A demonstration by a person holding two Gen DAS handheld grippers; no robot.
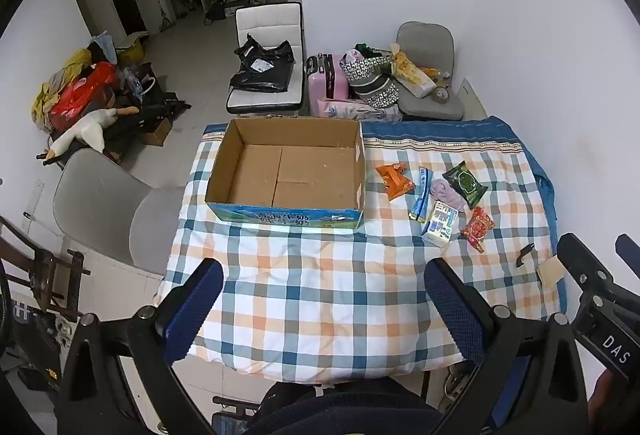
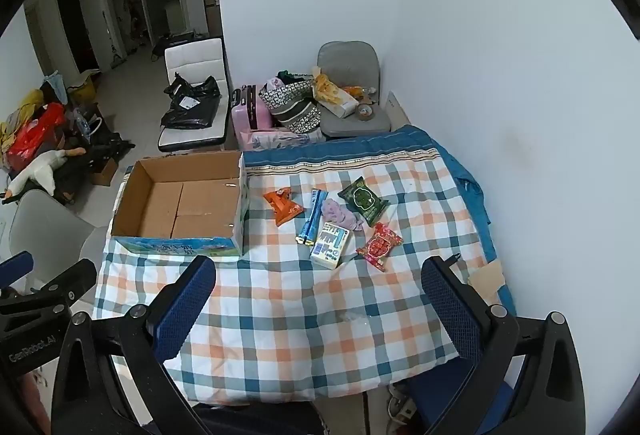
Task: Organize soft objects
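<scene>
across the table we see a checked quilt (image 2: 280,315) spread flat, and on its far left part sits an open cardboard box (image 2: 180,203), nothing inside it. to the right of the box, well apart from both tools, lies a loose cluster of small things: an orange packet (image 2: 282,210), a green packet (image 2: 363,200), a white tissue pack (image 2: 331,244), a red packet (image 2: 379,245), a blue strip packet (image 2: 313,222) and a crumpled purple cloth (image 2: 340,215).

we hold our left gripper (image 1: 324,307) and right gripper (image 2: 318,299) above the near edge of the quilt, each with its fingers spread wide and nothing between them.

we judge everything in the cluster light and yielding. the packets look slick and crinkly, so we would pinch them across the flat middle or at a sealed end. the tissue pack should squash a little, so we would take it across its short width. the cloth is limp, so we would grab its bunched centre.

the strip packet's long axis runs from near-left to far-right, and the tissue pack lies roughly parallel, touching the cloth.
</scene>
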